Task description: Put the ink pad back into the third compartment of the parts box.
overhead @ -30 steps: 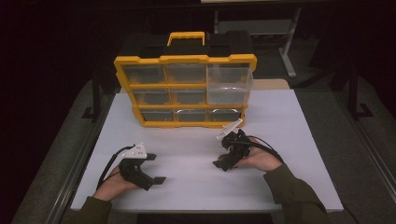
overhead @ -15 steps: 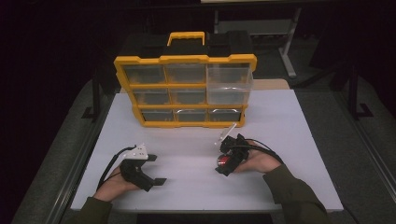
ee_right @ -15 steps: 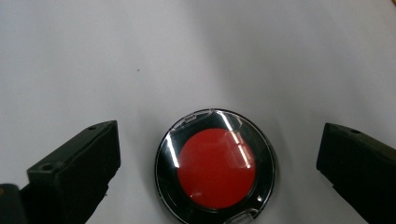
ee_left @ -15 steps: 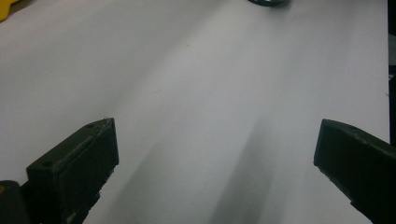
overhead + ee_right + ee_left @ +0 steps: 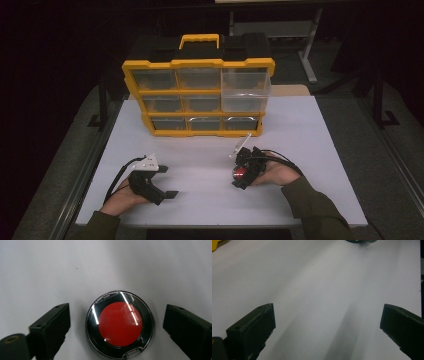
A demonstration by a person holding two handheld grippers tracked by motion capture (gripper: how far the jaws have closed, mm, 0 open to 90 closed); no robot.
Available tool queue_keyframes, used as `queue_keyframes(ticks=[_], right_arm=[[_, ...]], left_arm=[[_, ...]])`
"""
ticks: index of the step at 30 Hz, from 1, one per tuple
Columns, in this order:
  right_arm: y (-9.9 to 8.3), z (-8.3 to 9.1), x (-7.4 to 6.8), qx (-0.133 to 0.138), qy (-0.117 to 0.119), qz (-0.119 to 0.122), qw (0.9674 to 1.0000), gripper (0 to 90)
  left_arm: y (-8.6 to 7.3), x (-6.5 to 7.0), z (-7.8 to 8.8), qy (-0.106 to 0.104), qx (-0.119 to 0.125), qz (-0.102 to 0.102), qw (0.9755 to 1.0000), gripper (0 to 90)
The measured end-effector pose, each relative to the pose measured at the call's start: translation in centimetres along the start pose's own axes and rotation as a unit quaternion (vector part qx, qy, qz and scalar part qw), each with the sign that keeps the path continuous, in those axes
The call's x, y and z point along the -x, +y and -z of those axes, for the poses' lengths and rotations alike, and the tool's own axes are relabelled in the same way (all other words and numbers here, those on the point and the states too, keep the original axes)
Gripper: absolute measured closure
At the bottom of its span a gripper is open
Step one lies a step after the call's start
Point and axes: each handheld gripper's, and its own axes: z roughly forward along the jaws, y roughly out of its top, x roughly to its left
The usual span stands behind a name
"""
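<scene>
- The right gripper (image 5: 117,322) points down at the bench (image 5: 310,130), and its two black jaws stand either side of a round compact (image 5: 119,325).
- Those jaws have just been closing in, yet a gap of bare bench shows on each side between pad and compact, so they do not press on it and the right gripper holds nothing.
- The round compact lies flat on the white bench: a black case with a clear glossy lid and a red disc inside, small tabs at its upper and lower edge in the right gripper view.
- In the high view the compact (image 5: 240,173) shows as a red spot right under the right gripper (image 5: 242,175), on the near right part of the bench, well apart from the organiser.
- The right hand (image 5: 272,172) wraps the gripper's body from the right, a dark green sleeve behind it and a cable looping past the wrist.
- The left gripper (image 5: 167,181) rests low on the near left of the bench, held by the left hand (image 5: 122,197); its jaws (image 5: 327,325) stand wide apart with bare white surface between them.
- The two grippers are well apart from each other.
- At the far edge stands a yellow and black drawer organiser (image 5: 200,97), upright, with clear drawers in three rows and a yellow handle on top.
</scene>
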Motion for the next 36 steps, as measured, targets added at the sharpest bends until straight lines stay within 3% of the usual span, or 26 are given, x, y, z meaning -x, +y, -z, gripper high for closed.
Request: queue_keyframes(ticks=[19, 36], right_arm=[[-0.13, 0.02, -0.04, -0.013, -0.009, -0.004, 0.9999, 27.8], [-0.38, 0.86, 0.38, 0.002, -0.007, -0.010, 0.9999, 28.4]], left_arm=[[0.01, 0.05, 0.07, -0.002, -0.001, 0.000, 1.0000, 0.0], [0.02, 0.20, -0.04, -0.002, -0.004, -0.004, 1.0000, 0.0]])
